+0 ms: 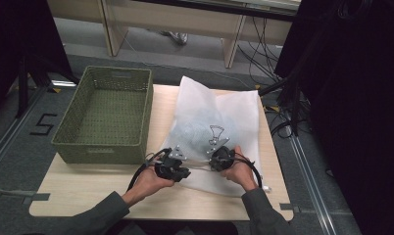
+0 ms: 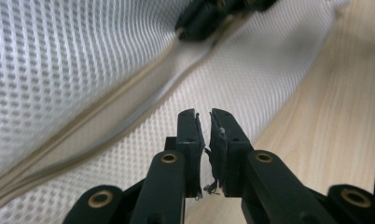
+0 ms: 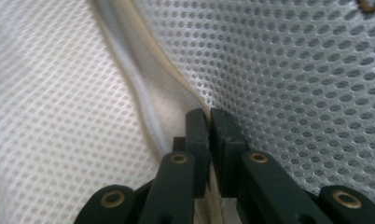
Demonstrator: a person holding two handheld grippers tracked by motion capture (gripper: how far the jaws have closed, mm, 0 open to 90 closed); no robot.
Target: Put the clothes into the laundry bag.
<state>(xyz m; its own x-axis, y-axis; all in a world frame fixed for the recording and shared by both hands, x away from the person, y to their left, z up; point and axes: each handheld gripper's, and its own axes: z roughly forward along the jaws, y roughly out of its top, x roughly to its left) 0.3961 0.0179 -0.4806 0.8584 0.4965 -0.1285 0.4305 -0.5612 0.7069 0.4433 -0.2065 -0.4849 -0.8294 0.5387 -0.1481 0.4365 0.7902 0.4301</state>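
A white mesh bag (image 1: 209, 122) with a dark printed mark lies flat on the wooden table (image 1: 87, 188). My left gripper (image 1: 185, 172) sits at the bag's near left edge. In the left gripper view its jaws (image 2: 205, 116) are closed to a thin slit on the fabric edge (image 2: 269, 79). My right gripper (image 1: 215, 159) is a little to the right, over the bag. Its jaws (image 3: 208, 114) are shut on the beige zipper seam (image 3: 143, 70) of the mesh bag (image 3: 293, 70). The same seam (image 2: 106, 116) runs toward the right gripper (image 2: 209, 16), seen farther off.
A green woven basket (image 1: 107, 112) stands empty on the table's left side, touching the bag's left edge. Bare wood shows in front of the basket and along the near edge. Dark curtains and cables stand to the right of the table.
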